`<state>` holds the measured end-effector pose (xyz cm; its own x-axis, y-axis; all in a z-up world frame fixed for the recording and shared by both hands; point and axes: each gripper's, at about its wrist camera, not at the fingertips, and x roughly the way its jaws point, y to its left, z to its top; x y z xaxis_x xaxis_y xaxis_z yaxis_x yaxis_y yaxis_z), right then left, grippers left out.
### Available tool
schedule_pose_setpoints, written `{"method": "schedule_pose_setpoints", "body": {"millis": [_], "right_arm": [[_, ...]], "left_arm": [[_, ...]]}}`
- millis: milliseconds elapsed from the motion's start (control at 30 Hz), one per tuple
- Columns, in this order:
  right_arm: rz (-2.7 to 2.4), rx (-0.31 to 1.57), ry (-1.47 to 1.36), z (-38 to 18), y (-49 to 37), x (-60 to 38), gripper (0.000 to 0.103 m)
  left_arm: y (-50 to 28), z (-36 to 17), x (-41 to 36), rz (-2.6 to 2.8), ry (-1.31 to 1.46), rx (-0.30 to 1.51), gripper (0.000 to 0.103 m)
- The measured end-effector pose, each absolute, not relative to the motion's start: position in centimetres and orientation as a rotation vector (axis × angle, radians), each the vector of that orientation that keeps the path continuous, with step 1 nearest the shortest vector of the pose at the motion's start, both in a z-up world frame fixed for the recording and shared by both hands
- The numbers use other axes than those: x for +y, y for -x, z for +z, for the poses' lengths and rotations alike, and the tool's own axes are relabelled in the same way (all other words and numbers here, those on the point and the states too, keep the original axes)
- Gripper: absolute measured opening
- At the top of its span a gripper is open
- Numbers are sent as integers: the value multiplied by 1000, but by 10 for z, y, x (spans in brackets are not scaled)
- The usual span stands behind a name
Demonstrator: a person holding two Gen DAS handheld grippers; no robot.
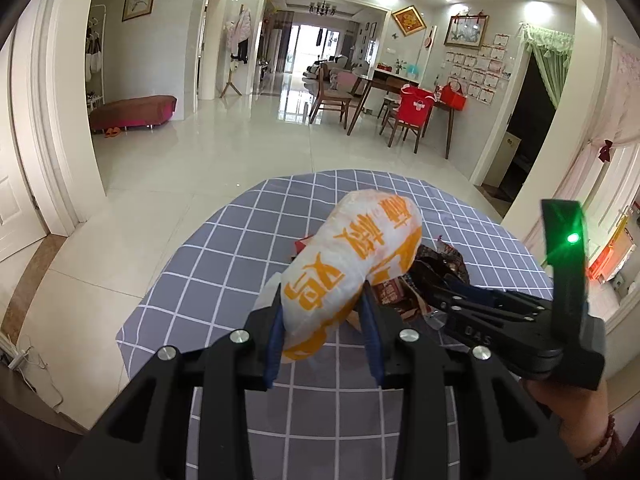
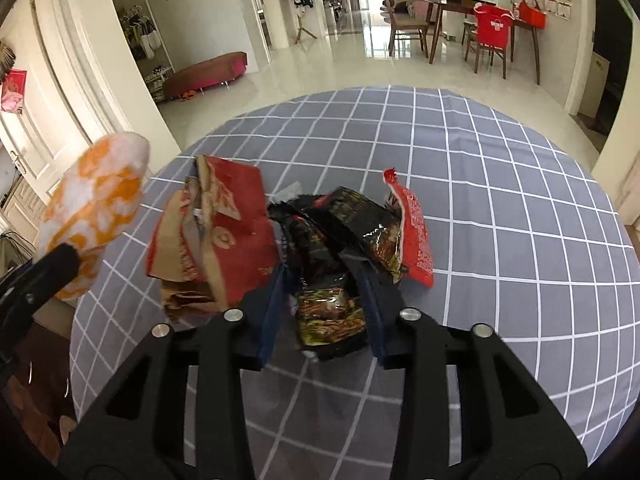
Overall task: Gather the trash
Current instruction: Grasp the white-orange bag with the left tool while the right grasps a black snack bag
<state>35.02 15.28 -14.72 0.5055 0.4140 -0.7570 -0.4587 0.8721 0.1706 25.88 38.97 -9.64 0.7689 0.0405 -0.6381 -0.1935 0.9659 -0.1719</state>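
A white plastic bag with orange print (image 1: 352,256) is pinched between the blue pads of my left gripper (image 1: 322,292), held up over the table; it also shows at the left of the right wrist view as the bag (image 2: 96,200). My right gripper (image 2: 324,280) points down into a trash pile and is shut on a dark glossy snack wrapper (image 2: 332,316). Beside it lie a torn red cardboard packet (image 2: 232,232), a black wrapper (image 2: 360,220) and a red wrapper (image 2: 412,232). The right gripper's body (image 1: 520,320), with a green light, reaches in from the right, held by a hand.
The trash lies on a round table with a grey-blue checked cloth (image 2: 500,220). Beyond is a shiny tiled floor (image 1: 240,152), a red bench (image 1: 132,110) on the left, and a wooden dining table with chairs (image 1: 400,108) on the right.
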Motion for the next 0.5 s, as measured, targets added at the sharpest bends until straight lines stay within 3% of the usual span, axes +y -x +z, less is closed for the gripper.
{"method": "schedule_pose_setpoints", "body": {"millis": [133,500], "right_arm": [[559,893,31,-150,-353,147,16],[626,823,-136,-117,-318,85,14]], "left_arm": [[-259,-94,384,129,236,678,33],[-250,-73,341,106,198,642,33]]}}
